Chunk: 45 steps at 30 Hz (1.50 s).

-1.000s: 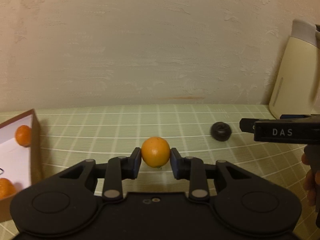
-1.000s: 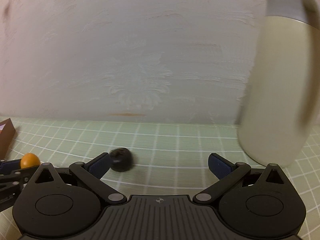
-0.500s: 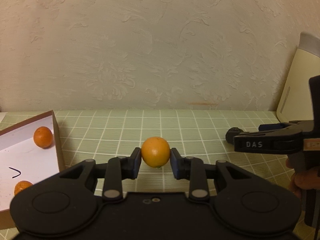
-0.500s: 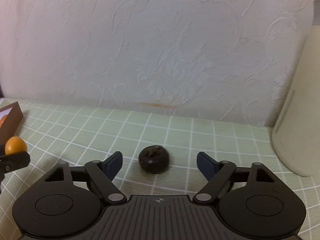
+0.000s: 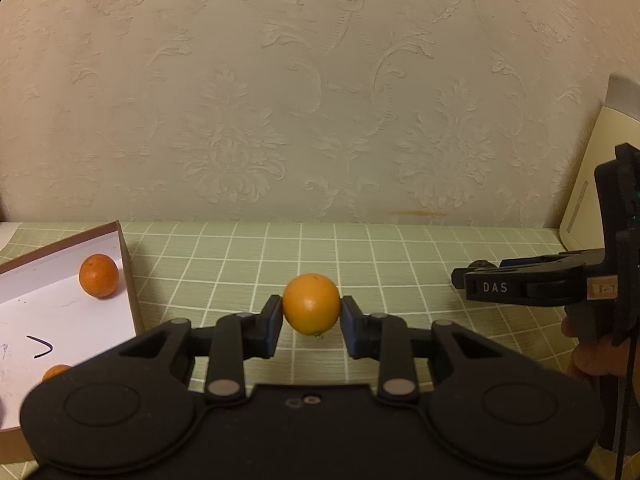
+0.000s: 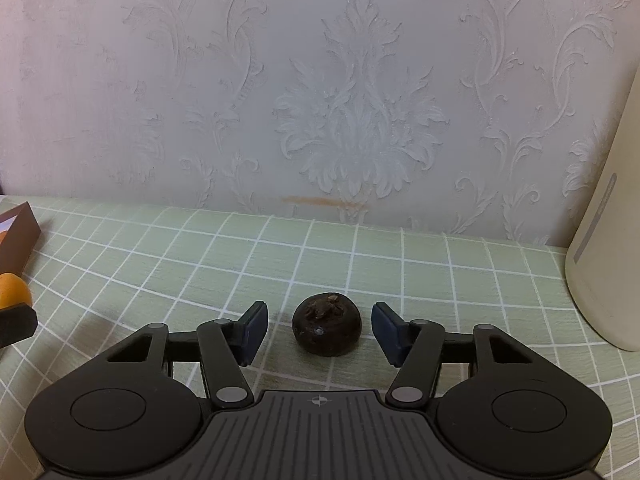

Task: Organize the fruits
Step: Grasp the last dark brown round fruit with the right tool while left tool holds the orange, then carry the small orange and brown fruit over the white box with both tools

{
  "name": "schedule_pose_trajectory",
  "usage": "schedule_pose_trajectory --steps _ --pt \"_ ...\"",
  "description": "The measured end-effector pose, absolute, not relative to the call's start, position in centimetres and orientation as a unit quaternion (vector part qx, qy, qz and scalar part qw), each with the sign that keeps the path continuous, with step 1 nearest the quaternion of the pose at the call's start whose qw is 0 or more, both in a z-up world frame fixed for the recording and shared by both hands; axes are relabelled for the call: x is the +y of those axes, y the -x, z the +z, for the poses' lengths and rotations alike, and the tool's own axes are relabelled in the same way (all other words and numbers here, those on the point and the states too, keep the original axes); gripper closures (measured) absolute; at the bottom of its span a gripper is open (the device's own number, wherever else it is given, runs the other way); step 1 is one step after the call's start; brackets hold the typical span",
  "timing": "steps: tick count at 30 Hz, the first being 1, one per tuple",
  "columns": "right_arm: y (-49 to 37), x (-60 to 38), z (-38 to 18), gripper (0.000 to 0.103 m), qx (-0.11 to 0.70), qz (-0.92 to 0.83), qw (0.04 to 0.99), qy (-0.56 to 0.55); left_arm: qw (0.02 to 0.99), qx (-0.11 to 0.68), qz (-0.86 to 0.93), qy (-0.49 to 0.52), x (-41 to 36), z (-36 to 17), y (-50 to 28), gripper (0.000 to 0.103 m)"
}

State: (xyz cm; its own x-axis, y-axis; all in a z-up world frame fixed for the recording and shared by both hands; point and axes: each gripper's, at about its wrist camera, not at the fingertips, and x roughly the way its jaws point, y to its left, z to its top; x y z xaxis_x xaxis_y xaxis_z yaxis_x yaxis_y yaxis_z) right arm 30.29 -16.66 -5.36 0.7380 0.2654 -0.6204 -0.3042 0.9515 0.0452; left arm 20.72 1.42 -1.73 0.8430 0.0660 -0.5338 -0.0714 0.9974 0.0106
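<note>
Up front, the left gripper (image 5: 311, 311) is clamped on an orange (image 5: 311, 304), its two blue pads pressing the fruit's sides and holding it clear of the green checked cloth (image 5: 360, 252). To its left sits a shallow brown box (image 5: 130, 276) with a white floor, and inside it lie a second orange (image 5: 98, 275) near the far corner and a third (image 5: 56, 371) nearer the camera, half hidden behind the gripper body. Over on the right, the right gripper (image 6: 319, 330) is low over the cloth with its jaws closing around a dark round fruit (image 6: 327, 329) that rests on the cloth between them; a narrow gap shows on each side, so the pads are not touching it. The fruit's rough top looks like a dried calyx, though the light is too dim to name it surely. From the left wrist view a hand (image 5: 592, 356) grips that right tool at the frame's edge. A cream jug (image 6: 608, 248) stands upright on the cloth to the right of the dark fruit, close to the patterned wall (image 6: 360, 80)
</note>
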Motion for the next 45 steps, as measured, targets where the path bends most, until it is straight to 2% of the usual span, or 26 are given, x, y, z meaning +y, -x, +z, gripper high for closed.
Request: schedule_pose_trajectory --steps 4,6,7,8,23,45 --pt "-30.5 -16.4 -5.6 0.045 0.334 0.154 0.930 0.031 0.960 0.278 0.036 0.005 1.5 -1.7 -20.6 0.081" --pt "-30.7 -16.3 -5.8 0.054 0.338 0.152 0.928 0.032 0.960 0.278 0.036 0.005 1.4 -1.6 -20.5 0.081" --pt "-30.8 -16.3 -5.8 0.064 0.340 0.150 0.928 0.031 0.960 0.278 0.036 0.005 1.5 -1.6 -20.5 0.081" --pt "-30.9 -16.3 -5.8 0.065 0.341 0.149 0.928 0.030 0.960 0.278 0.037 0.005 1.5 -1.5 -20.5 0.081" --pt "-29.3 -17.4 -3.2 0.066 0.328 0.144 0.933 0.020 0.963 0.266 0.033 0.011 1.5 -0.4 -19.3 0.081" --pt "-19.9 -12.5 5.2 0.065 0.255 0.213 0.942 0.036 0.969 0.233 0.088 0.006 4.9 3.3 -9.3 0.081"
